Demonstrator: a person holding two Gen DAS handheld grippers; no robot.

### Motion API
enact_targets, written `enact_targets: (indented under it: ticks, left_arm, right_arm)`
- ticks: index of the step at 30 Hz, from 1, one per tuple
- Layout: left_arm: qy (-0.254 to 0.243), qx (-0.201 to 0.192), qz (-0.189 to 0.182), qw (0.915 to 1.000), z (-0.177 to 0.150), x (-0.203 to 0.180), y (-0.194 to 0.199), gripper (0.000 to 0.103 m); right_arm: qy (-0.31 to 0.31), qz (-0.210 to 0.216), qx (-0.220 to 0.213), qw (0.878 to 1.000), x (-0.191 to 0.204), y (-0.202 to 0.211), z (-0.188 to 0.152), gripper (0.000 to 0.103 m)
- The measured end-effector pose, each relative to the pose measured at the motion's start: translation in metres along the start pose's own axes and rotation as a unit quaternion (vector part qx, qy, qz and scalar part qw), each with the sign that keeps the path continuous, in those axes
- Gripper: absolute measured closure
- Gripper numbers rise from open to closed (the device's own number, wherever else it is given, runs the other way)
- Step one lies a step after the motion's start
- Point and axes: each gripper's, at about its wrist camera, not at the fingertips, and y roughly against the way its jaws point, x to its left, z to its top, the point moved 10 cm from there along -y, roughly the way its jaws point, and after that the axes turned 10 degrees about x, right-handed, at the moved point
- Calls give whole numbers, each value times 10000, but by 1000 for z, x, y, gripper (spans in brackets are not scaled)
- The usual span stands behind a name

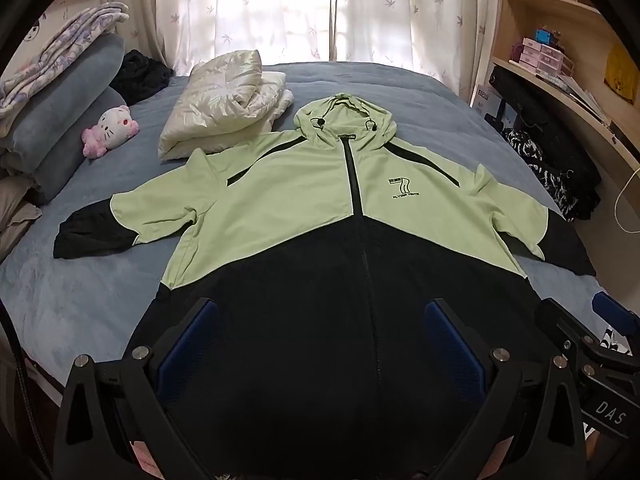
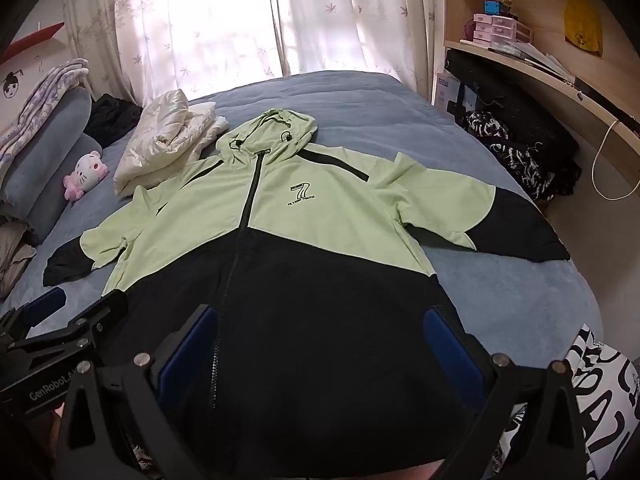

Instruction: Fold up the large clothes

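- Jacket (image 1: 304, 208) lies zipped, face up, on the bed (image 1: 80, 300), sleeves spread so I can fold them inward.
- Left gripper (image 1: 320, 344) and right gripper (image 2: 324, 344) hover over its hem, jaws fully apart, holding nothing.

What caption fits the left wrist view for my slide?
Open left gripper poised above the black hem of a green-and-black hooded jacket spread flat, zipped, on a blue bed.
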Motion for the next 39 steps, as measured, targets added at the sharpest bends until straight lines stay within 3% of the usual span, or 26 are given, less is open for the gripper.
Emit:
enact_targets:
  ticks: [39]
  left_arm:
    - [-44,66,-15,10000,-4,-2,-2,1]
  right_arm:
    - [-64,89,97,9999,0,-8,-5,0]
